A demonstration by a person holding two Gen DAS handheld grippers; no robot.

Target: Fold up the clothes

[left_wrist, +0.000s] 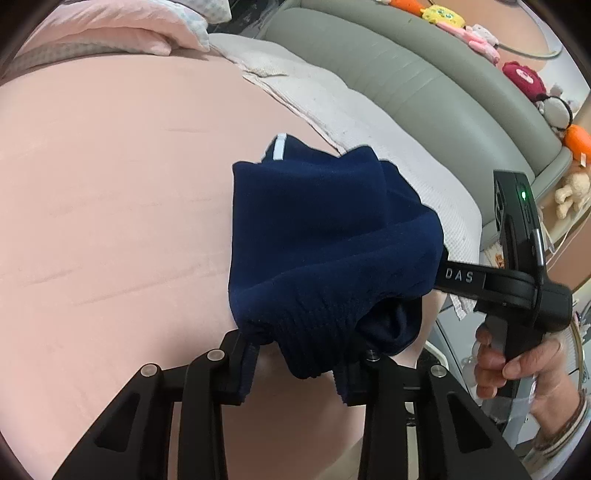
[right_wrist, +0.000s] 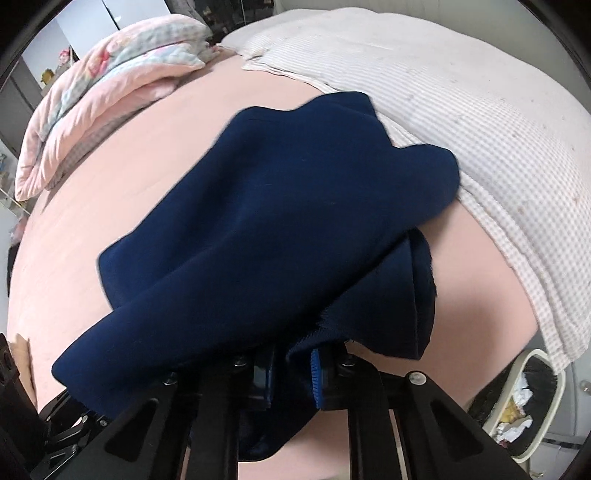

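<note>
A navy garment (left_wrist: 317, 229) lies bunched on the pink bed sheet (left_wrist: 110, 221), a pale label showing at its far edge. My left gripper (left_wrist: 295, 369) is at the near ribbed hem, and the hem is bunched between its fingers. My right gripper (left_wrist: 443, 275) comes in from the right, held by a person's hand (left_wrist: 517, 365), with its tips buried in the cloth's right side. In the right wrist view the navy garment (right_wrist: 277, 221) drapes over the right gripper (right_wrist: 291, 373). That gripper is shut on a fold next to its blue pad.
A folded pink quilt (left_wrist: 110, 33) (right_wrist: 92, 92) lies at the far side of the bed. A checked white blanket (left_wrist: 369, 122) (right_wrist: 480, 129) runs along the right. Behind it a grey padded headboard (left_wrist: 406, 62) carries plush toys (left_wrist: 443, 14). A waste bin (right_wrist: 524, 406) stands beside the bed.
</note>
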